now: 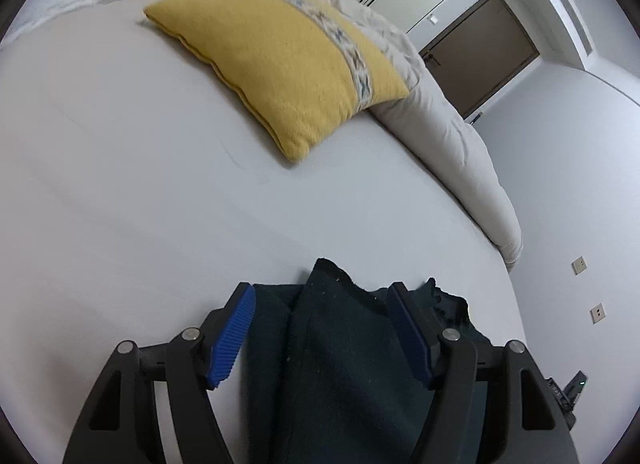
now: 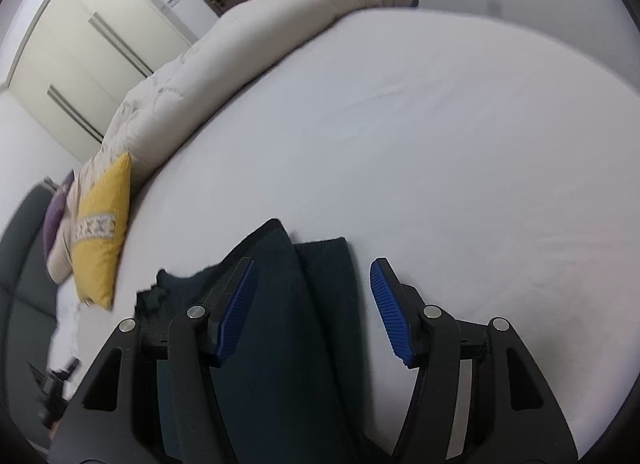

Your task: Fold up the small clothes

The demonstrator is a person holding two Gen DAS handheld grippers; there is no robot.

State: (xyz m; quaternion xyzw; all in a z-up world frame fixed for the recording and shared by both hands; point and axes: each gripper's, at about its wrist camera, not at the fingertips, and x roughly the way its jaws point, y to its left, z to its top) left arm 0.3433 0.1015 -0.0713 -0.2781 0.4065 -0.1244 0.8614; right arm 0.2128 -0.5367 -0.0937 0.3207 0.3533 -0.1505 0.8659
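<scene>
Two claws hang low over a dark garment (image 1: 340, 344) that lies on the white sheet of the bed (image 1: 120, 183), at the near edge of the mattress. The garment looks already doubled: in both wrist views a long crease runs away from the cameras, with one layer lapped over another, and a ragged, frilled edge shows at its far end.

Left claw (image 1: 324, 332): released. Its blue pads (image 1: 232, 340) stand wide apart on either side of the cloth, and nothing is pinched; the fabric simply lies under and between them. Right claw (image 2: 314, 312): also released. One pad sits over the garment and the other is out over bare sheet, so the garment's edge runs between them, untouched as far as can be seen.

My reading is that a fold has just been laid down and both claws have let go, so this is the pause between one fold and the next. How many folds remain cannot be told from here, as the part of the garment nearest the person is hidden below the claws.

The next move likely calls for a fresh grip: each claw would need to settle on a matching corner or edge, pinch all layers together so the lower one does not slide, then carry the cloth over evenly. A yellow cushion (image 1: 280, 67) and a rolled beige duvet (image 1: 452, 143) lie well apart, out of the way.
</scene>
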